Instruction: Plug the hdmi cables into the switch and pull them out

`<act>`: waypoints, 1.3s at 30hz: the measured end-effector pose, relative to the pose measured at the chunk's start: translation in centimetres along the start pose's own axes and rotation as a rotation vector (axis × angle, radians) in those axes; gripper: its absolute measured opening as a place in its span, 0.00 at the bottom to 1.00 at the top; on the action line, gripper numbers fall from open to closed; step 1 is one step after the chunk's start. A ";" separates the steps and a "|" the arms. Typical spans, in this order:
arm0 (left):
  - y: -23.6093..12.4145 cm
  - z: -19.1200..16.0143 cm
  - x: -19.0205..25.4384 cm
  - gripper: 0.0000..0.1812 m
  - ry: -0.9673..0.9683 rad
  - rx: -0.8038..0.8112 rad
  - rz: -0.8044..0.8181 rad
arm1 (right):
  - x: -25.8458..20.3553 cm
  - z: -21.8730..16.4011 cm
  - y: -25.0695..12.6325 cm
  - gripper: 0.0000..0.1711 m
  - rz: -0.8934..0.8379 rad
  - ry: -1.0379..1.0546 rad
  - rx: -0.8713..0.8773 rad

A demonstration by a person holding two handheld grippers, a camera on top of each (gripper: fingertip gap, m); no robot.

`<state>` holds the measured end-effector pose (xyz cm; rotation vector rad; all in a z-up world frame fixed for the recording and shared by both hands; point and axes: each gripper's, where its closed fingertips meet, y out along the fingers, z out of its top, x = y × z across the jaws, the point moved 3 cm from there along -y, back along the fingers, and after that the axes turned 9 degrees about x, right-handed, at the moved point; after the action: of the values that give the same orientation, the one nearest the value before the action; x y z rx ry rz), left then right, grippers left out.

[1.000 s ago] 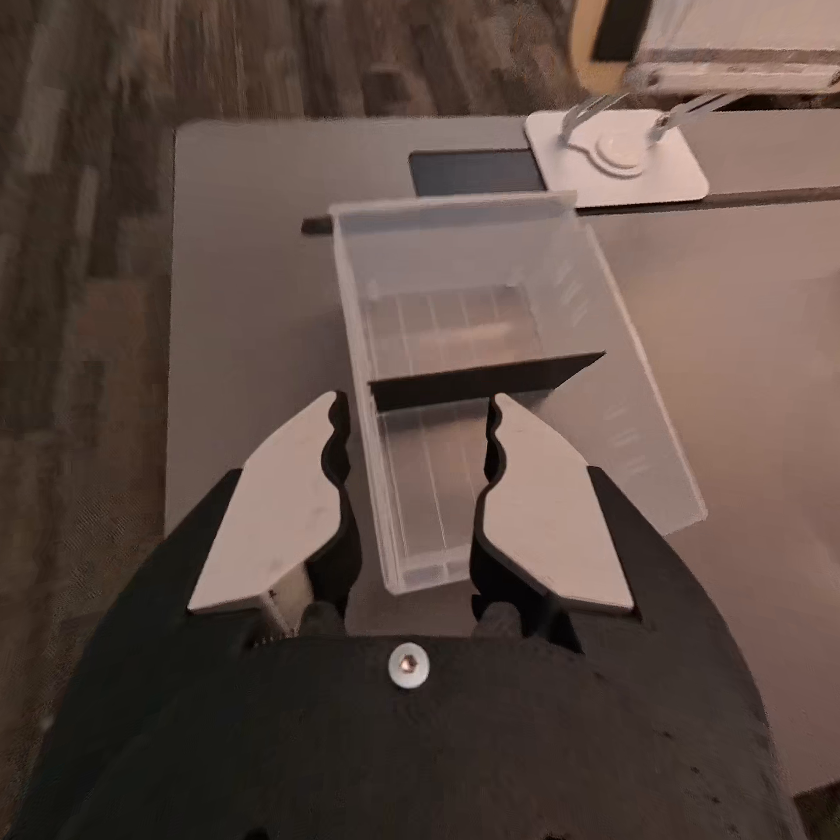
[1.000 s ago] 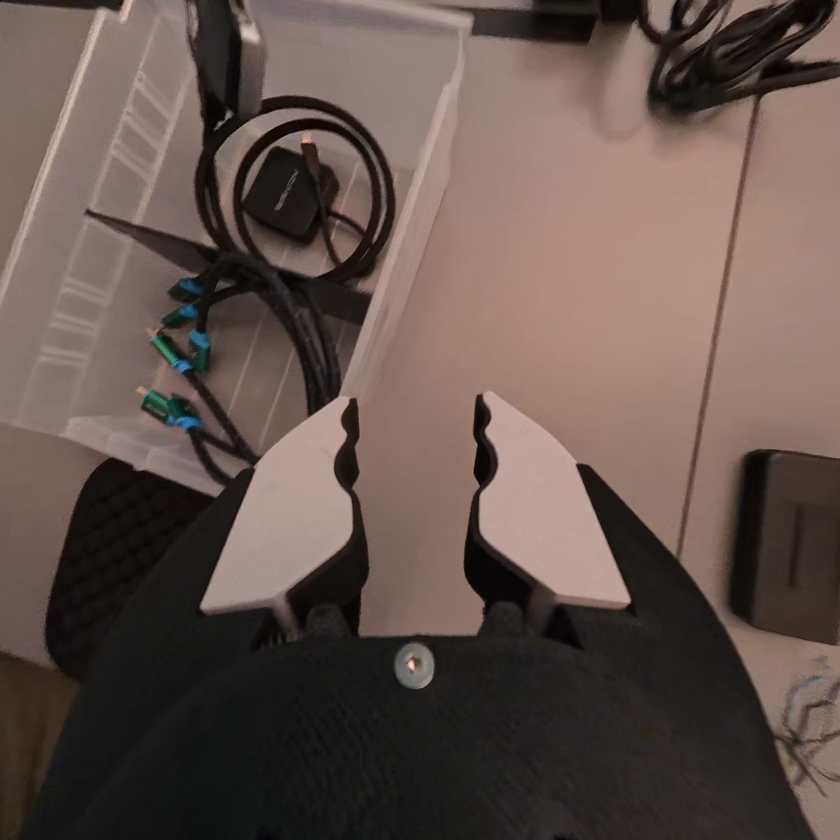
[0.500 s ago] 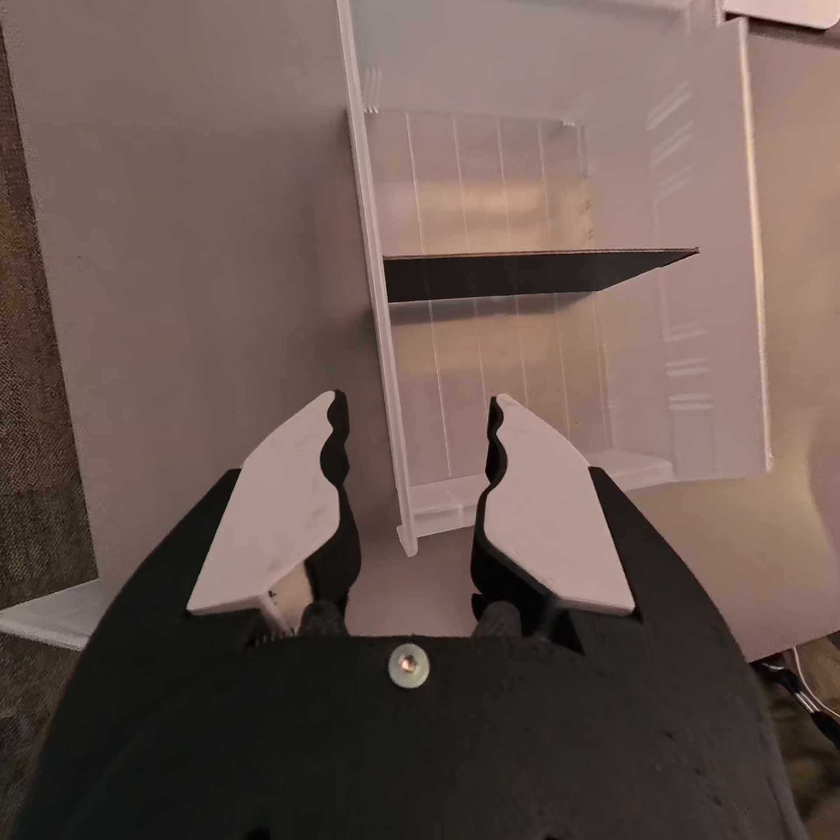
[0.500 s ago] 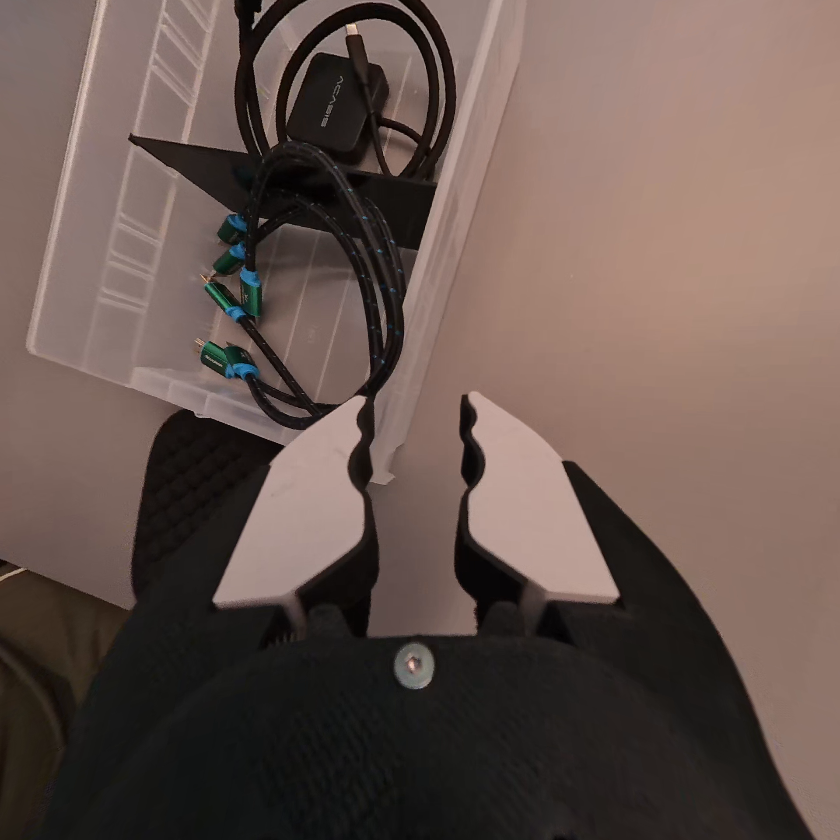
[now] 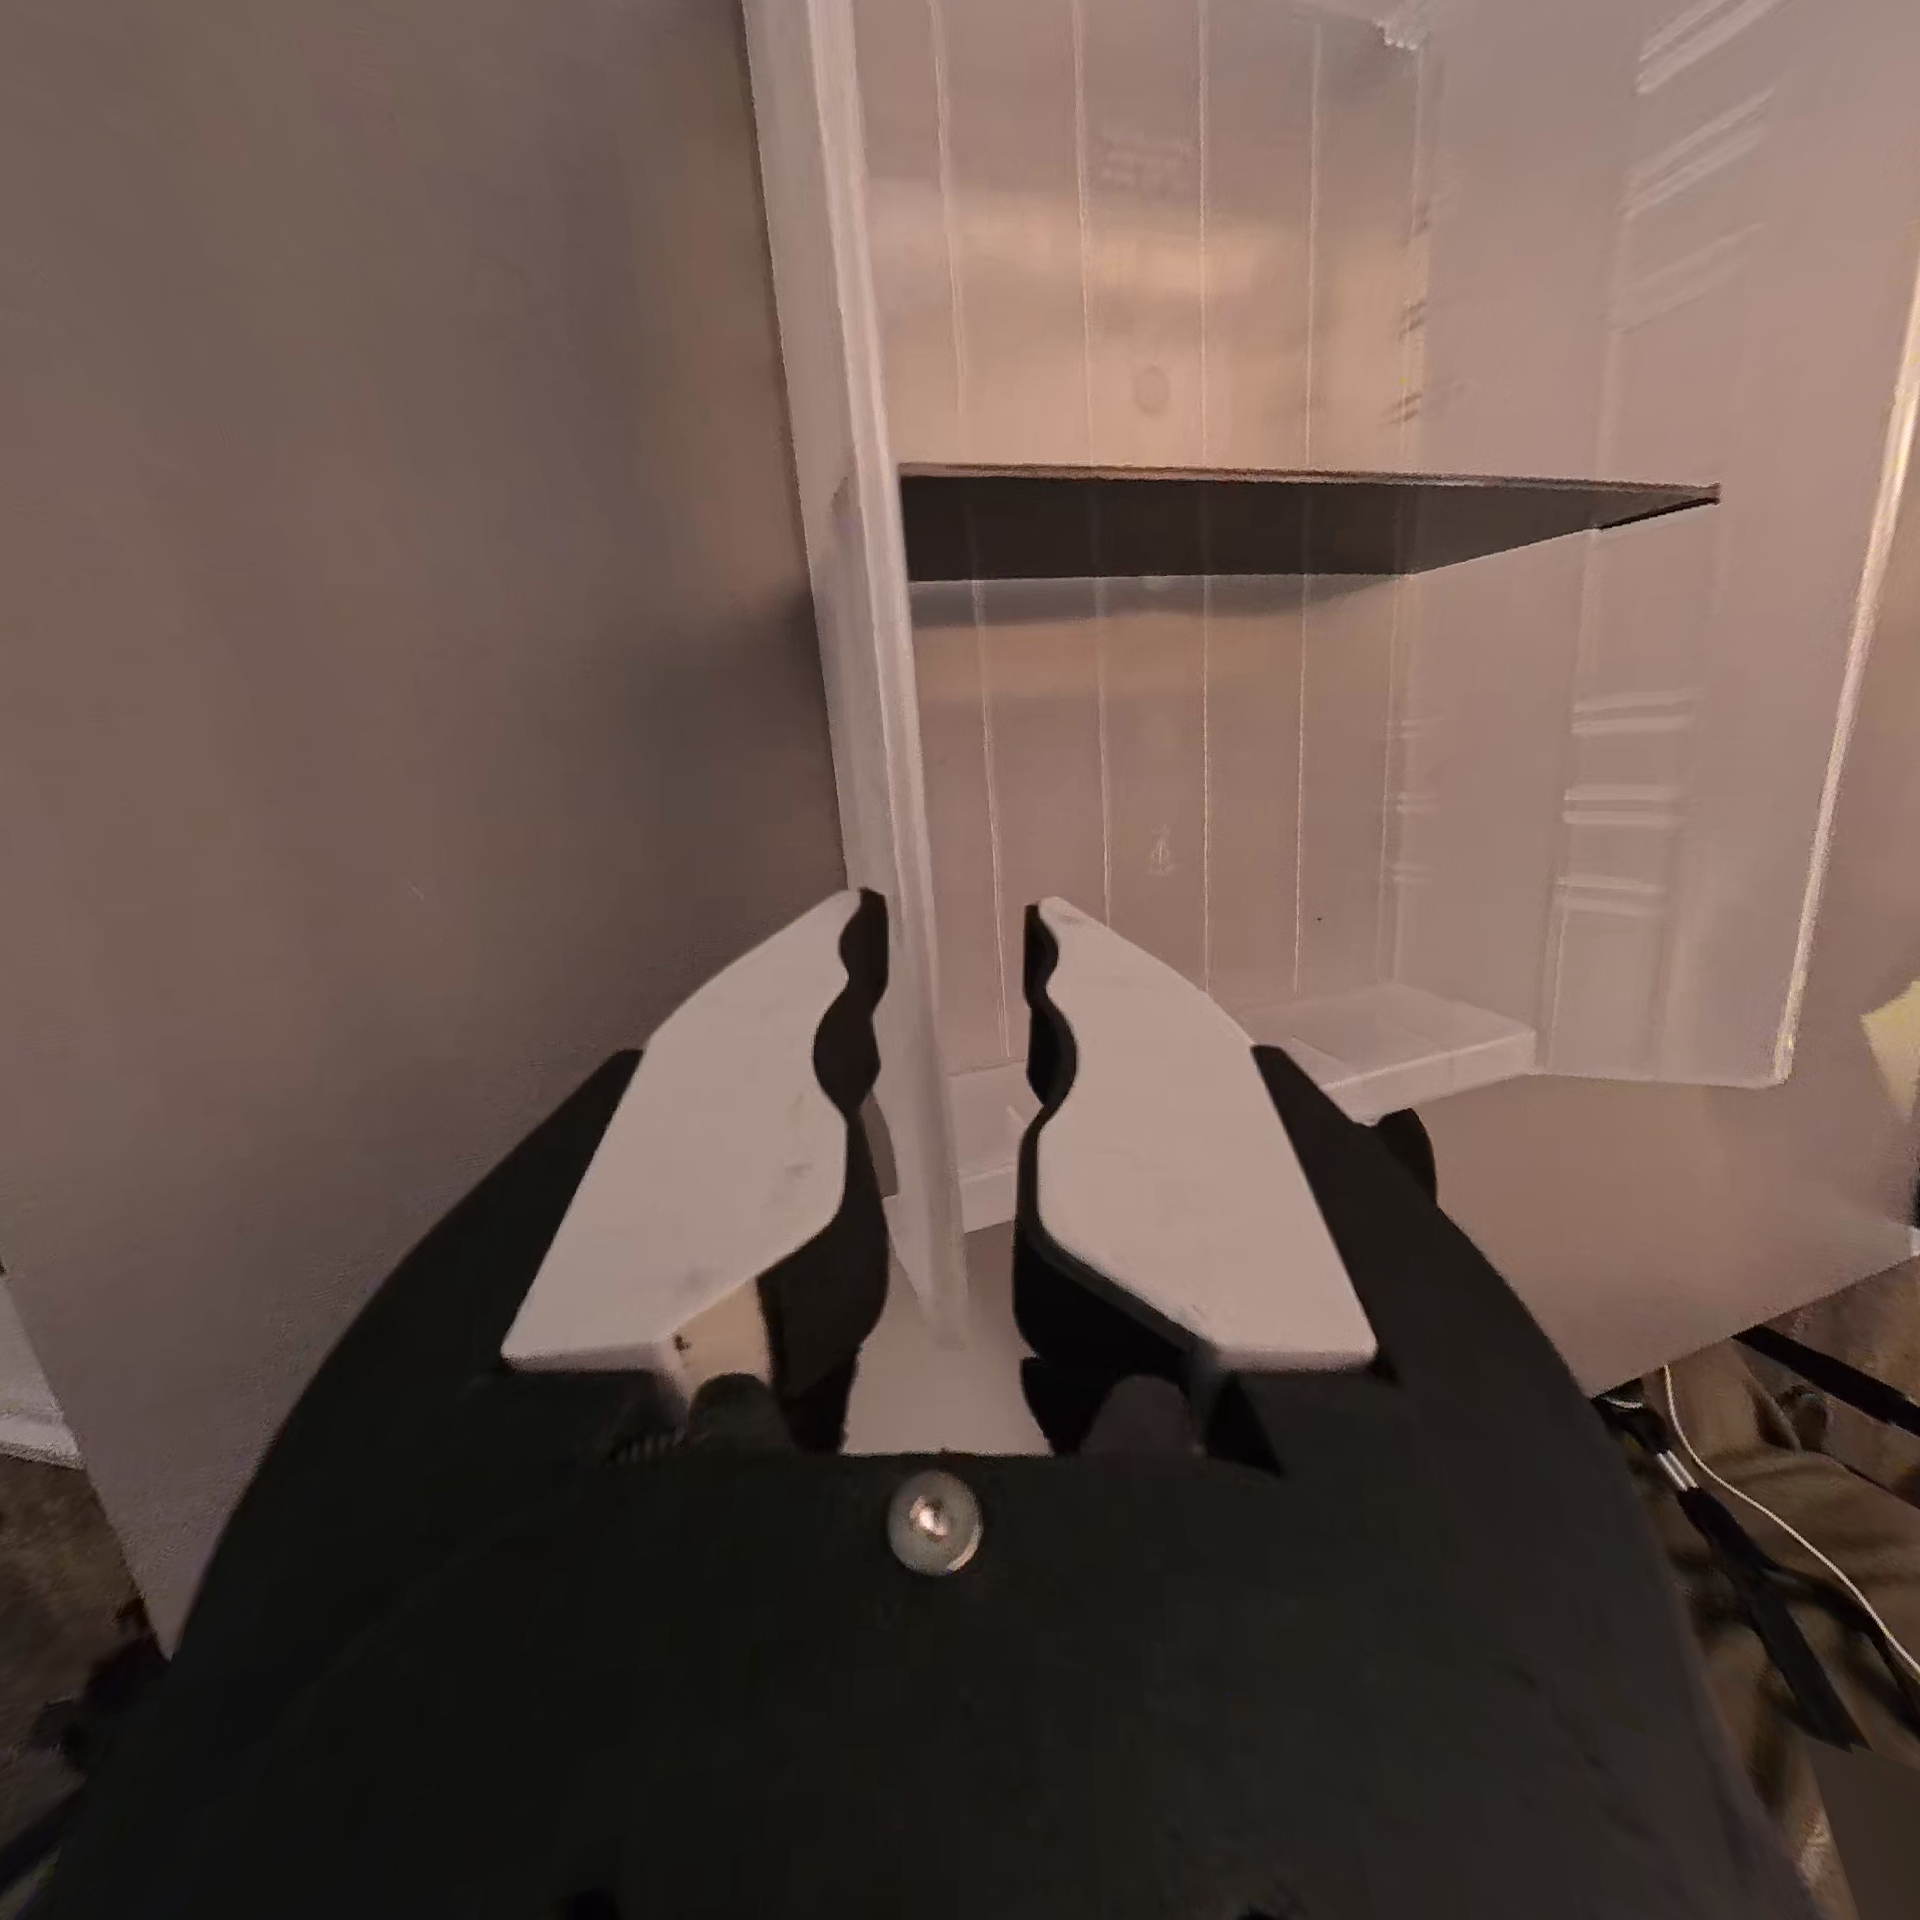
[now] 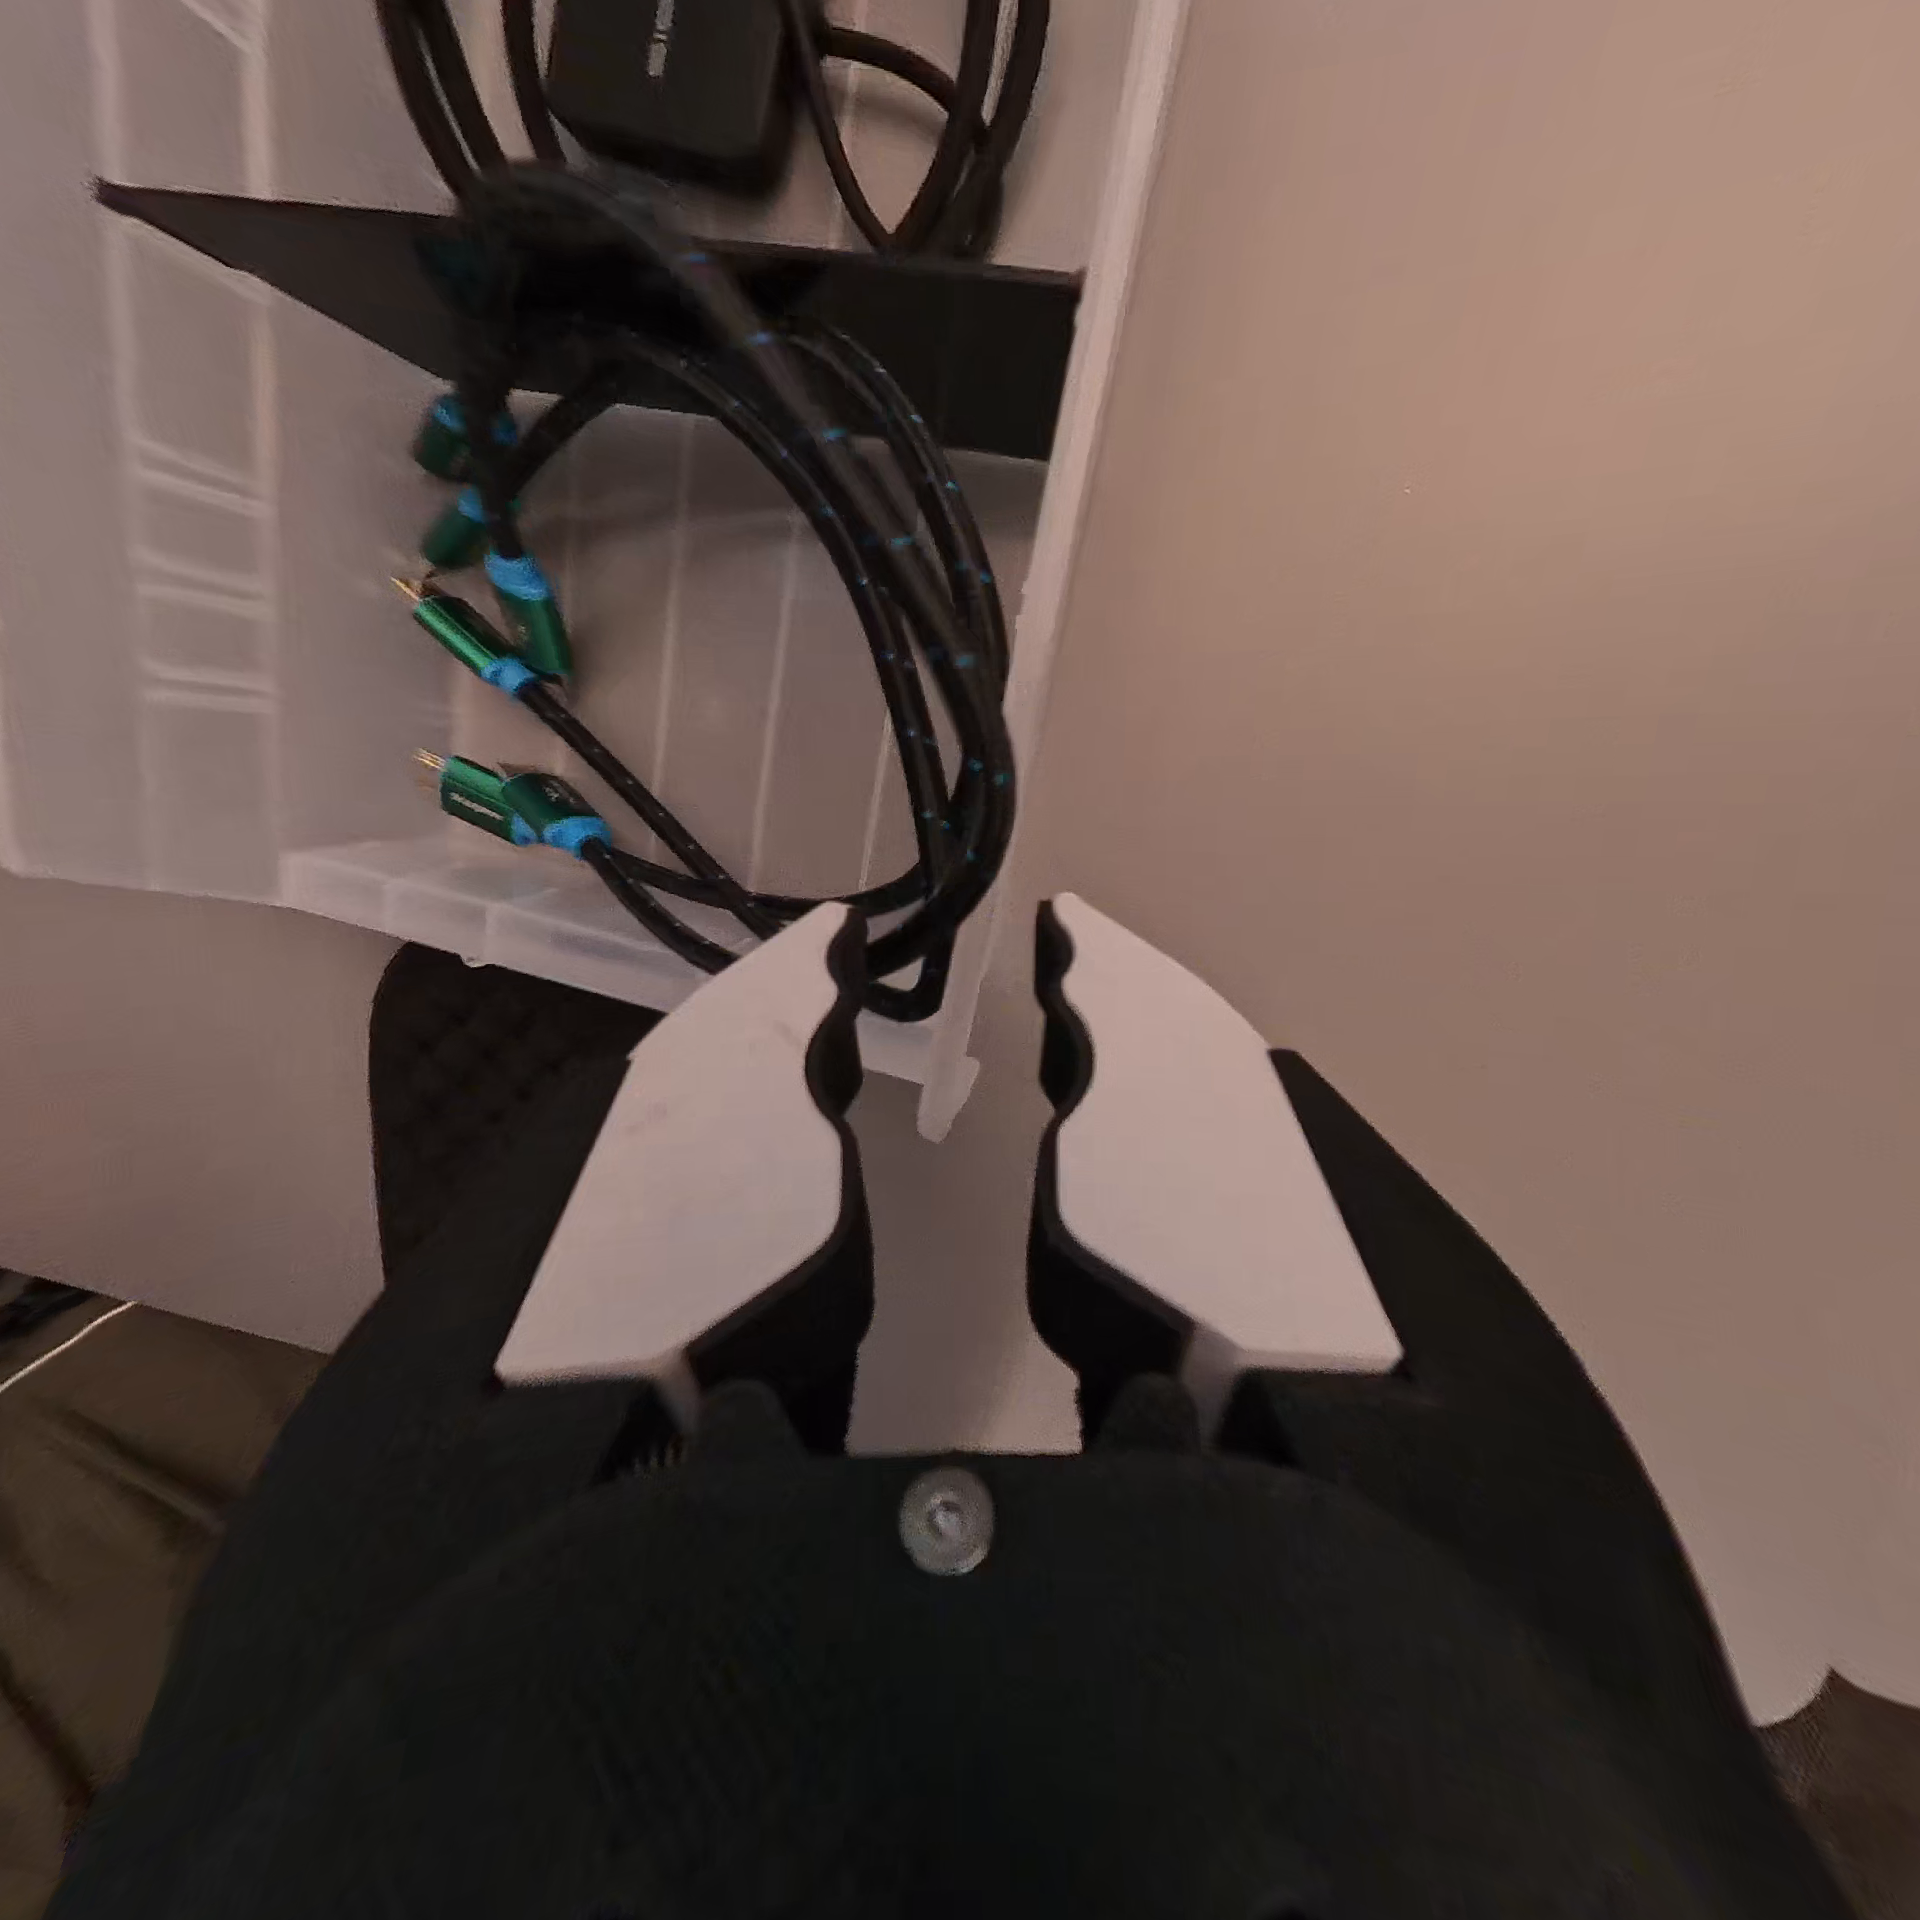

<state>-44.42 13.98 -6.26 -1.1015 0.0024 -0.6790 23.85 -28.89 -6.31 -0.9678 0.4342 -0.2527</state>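
Several black braided hdmi cables [image 6: 914, 644] with green plugs [image 6: 488, 644] lie coiled in the near part of a clear plastic bin [image 6: 1081, 520]. A black switch box [image 6: 665, 94] lies behind that bin's black divider [image 6: 935, 332]. My right gripper [image 6: 945, 914] is open and straddles the bin's right wall at the near corner, the left finger inside by the cables. My left gripper [image 5: 956, 914] is open with a narrow gap and straddles the left wall of a second, empty clear bin [image 5: 873, 623] with a black divider [image 5: 1247, 530].
Both bins stand on a pale grey table [image 5: 416, 520], which also shows in the right wrist view [image 6: 1507, 727]. A black quilted pad [image 6: 499, 1101] lies under the near edge of the cable bin. Thin wires [image 5: 1714, 1507] lie below the table's near edge.
Both grippers have moved forward and down onto the bins' walls. Each now has a wall between its fingers. The left gripper's gap has narrowed.
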 end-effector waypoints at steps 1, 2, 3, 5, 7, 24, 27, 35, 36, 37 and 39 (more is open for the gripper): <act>0.1 -0.1 -0.2 0.12 -0.006 -0.008 0.007 | 0.0 0.0 0.2 0.18 -0.014 0.002 -0.014; 0.2 -0.2 -0.4 0.10 -0.010 -0.017 0.019 | 0.1 -0.1 0.5 0.18 -0.027 0.002 -0.032; 0.3 -0.3 -0.6 0.09 -0.006 -0.027 0.025 | 0.1 -0.2 0.8 0.18 -0.039 -0.003 -0.049; 0.6 -0.6 -0.7 0.08 0.012 -0.057 0.039 | -0.1 -0.4 1.6 0.16 -0.053 -0.025 -0.084; 0.9 -0.8 -0.7 0.07 0.041 -0.086 0.063 | -0.1 -0.8 2.5 0.14 -0.083 -0.057 -0.134; 4.1 -0.7 5.8 0.07 0.390 -0.369 0.175 | -2.7 -0.4 4.2 0.13 -0.103 -0.268 -0.168; 4.9 -0.6 7.5 0.07 0.441 -0.403 0.195 | -3.7 -0.2 4.6 0.13 -0.093 -0.307 -0.176; 6.6 -0.7 11.4 0.07 0.499 -0.457 0.192 | -6.8 0.3 5.8 0.14 -0.064 -0.414 -0.188; 6.7 -0.7 11.7 0.07 0.500 -0.457 0.192 | -7.2 0.4 6.0 0.14 -0.054 -0.431 -0.185; 6.9 -0.7 11.9 0.07 0.499 -0.458 0.191 | -7.7 0.5 6.1 0.14 -0.047 -0.441 -0.185; 7.1 -0.7 12.5 0.07 0.496 -0.462 0.191 | -8.5 0.7 6.5 0.14 -0.041 -0.465 -0.191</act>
<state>-31.12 9.03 -8.35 -1.3236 0.7109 -0.7833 16.78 -21.46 -9.36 -1.1850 0.0115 -0.0173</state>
